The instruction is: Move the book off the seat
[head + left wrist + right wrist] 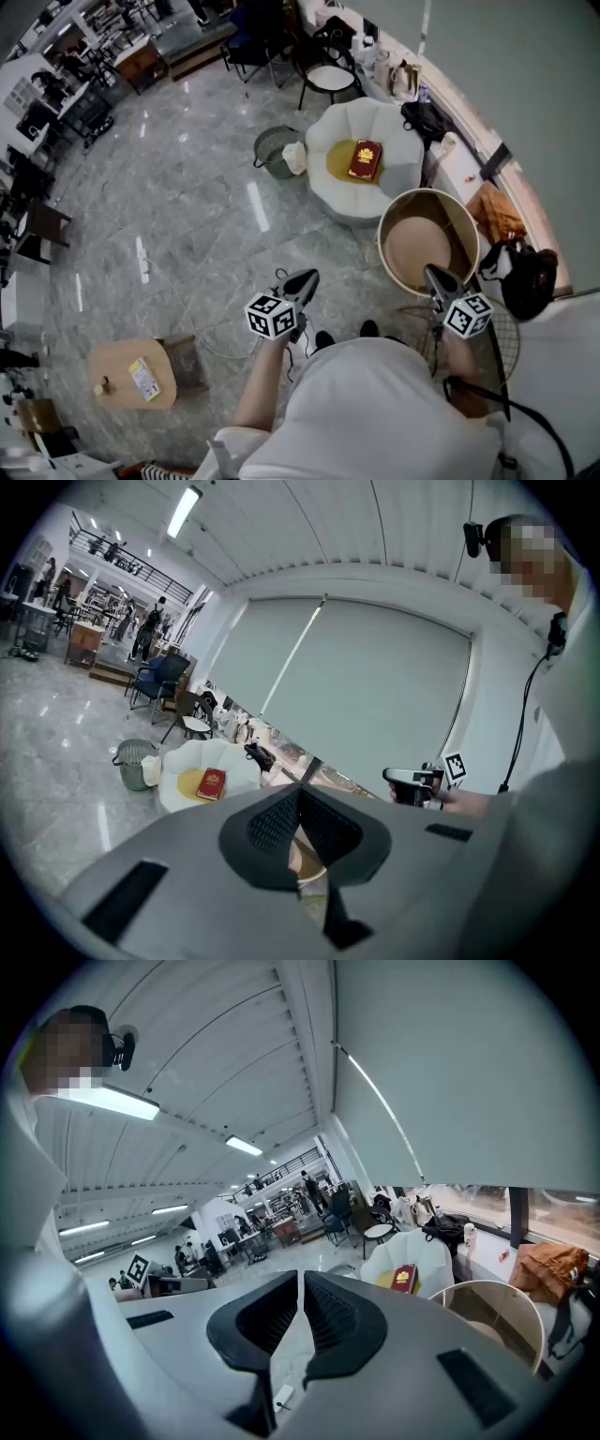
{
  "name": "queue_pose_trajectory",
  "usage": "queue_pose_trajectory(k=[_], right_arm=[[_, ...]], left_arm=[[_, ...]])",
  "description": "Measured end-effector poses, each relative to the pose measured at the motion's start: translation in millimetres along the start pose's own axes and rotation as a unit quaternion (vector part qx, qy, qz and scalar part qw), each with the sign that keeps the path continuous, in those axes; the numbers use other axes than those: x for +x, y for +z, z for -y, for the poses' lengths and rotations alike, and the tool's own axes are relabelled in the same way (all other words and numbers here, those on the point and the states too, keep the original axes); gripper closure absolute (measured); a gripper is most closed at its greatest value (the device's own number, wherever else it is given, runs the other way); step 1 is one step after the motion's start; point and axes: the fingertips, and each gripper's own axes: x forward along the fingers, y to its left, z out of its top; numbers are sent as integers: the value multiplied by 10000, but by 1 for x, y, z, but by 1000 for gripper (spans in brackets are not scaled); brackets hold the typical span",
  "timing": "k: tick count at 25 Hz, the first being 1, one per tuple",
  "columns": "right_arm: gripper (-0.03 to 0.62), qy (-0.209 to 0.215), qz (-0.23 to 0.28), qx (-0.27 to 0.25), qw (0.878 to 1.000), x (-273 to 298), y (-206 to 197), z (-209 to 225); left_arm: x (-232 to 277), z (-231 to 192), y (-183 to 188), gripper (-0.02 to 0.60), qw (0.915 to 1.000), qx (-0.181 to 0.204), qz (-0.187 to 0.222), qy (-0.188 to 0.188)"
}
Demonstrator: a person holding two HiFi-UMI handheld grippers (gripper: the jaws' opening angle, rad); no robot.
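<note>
A red book (365, 159) with a gold emblem lies flat on the yellow cushion of a white flower-shaped seat (394, 178), far ahead of me. It also shows as the small red book (211, 783) in the left gripper view and the red book (405, 1276) in the right gripper view. My left gripper (307, 281) is held near my body, shut and empty. My right gripper (437, 279) hangs over the round tub, also shut with nothing in it. Both are well short of the seat.
A large round beige tub (428, 242) stands between me and the seat. A green wire basket (275, 150) sits left of the seat. A black bag (427, 120) rests behind it, a round chair (328, 77) further back, a small wooden table (131, 373) at lower left.
</note>
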Motion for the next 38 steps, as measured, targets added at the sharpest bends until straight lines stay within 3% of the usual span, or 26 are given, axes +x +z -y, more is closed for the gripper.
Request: queue_pose_trajectory(k=[22, 38], right_arm=[[545, 163, -24, -20, 9999, -10, 2, 21], [543, 395, -669, -69, 9970, -19, -13, 71]], left_arm=[[21, 12, -16, 580, 9998, -30, -133, 155], [45, 19, -31, 580, 9975, -315, -35, 637]])
